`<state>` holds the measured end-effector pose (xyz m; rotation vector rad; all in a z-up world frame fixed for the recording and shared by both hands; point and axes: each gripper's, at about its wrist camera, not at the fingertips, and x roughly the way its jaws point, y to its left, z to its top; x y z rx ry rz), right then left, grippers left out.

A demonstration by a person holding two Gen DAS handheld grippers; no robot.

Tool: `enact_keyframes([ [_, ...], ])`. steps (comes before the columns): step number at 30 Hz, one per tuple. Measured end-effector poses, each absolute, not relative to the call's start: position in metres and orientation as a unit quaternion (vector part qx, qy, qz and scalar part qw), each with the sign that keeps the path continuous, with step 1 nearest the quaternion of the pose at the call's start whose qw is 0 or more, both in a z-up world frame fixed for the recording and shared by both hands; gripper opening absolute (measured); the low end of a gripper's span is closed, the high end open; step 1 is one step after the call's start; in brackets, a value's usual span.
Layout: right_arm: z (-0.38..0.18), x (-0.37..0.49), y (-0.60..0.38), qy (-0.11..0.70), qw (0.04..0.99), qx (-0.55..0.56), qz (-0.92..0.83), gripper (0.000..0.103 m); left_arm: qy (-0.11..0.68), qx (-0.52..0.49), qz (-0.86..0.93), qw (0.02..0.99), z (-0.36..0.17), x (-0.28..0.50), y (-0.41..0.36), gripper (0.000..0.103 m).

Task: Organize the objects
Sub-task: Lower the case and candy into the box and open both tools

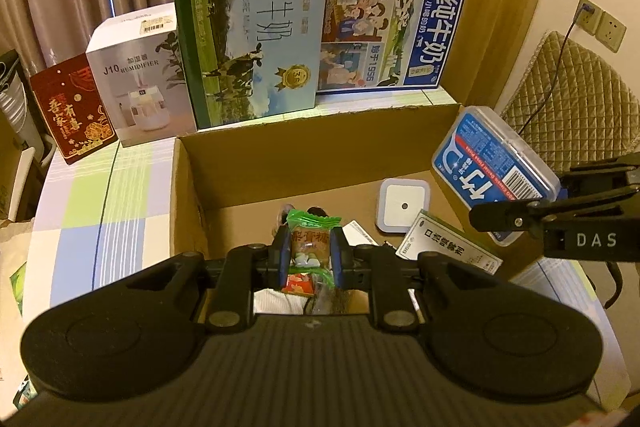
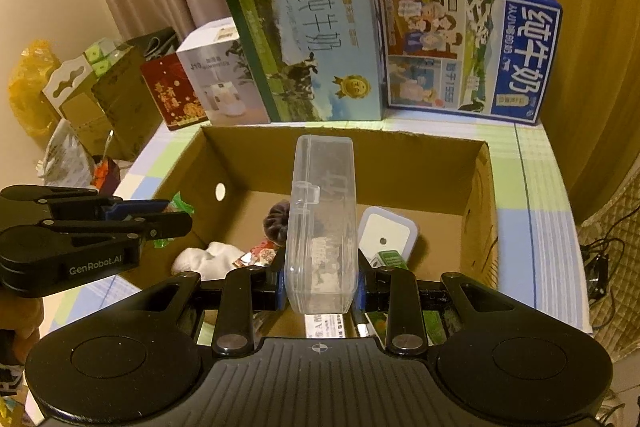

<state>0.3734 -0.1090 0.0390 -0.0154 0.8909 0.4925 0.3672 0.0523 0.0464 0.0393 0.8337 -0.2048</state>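
An open cardboard box [image 1: 280, 163] [image 2: 440, 163] lies on the checked tablecloth. My left gripper [image 1: 310, 251] is shut on a green-wrapped candy [image 1: 310, 241] and holds it over the box's near left part. That same gripper [image 2: 176, 217] shows at the left of the right wrist view. My right gripper [image 2: 320, 279] is shut on a clear plastic case [image 2: 322, 223] with a blue label [image 1: 496, 163], held upright above the box. Inside lie a white square night light [image 1: 402, 207] [image 2: 386, 237], a small green-and-white box [image 1: 448, 247], white socks [image 2: 208, 259], a dark hair tie [image 2: 278, 219] and red candy [image 2: 258, 255].
Behind the cardboard box stand a green milk carton [image 1: 252, 39] [image 2: 316, 43], a blue milk carton [image 1: 392, 31] [image 2: 468, 51], a white humidifier box [image 1: 140, 79] and a red box [image 1: 72, 107]. A quilted chair [image 1: 568, 91] stands to the right. Bags and cartons [image 2: 92, 95] crowd the left floor.
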Motion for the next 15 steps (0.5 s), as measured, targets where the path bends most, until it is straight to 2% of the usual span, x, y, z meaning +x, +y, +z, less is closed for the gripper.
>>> enact_keyframes([
  [8, 0.027, 0.387, -0.108, 0.434, 0.872, -0.004, 0.228, 0.028, 0.407, 0.018, -0.094, 0.908, 0.032, 0.384, 0.056, 0.017],
  [11, 0.023, 0.389, -0.108, 0.437, 0.87, -0.005, 0.227, 0.028, 0.408, 0.018, -0.079, 0.909, 0.027, 0.389, 0.058, 0.035],
  [15, 0.019, 0.391, -0.106, 0.441, 0.869, -0.008, 0.226, 0.028, 0.41, 0.019, -0.082, 0.908, 0.024, 0.389, 0.062, 0.035],
])
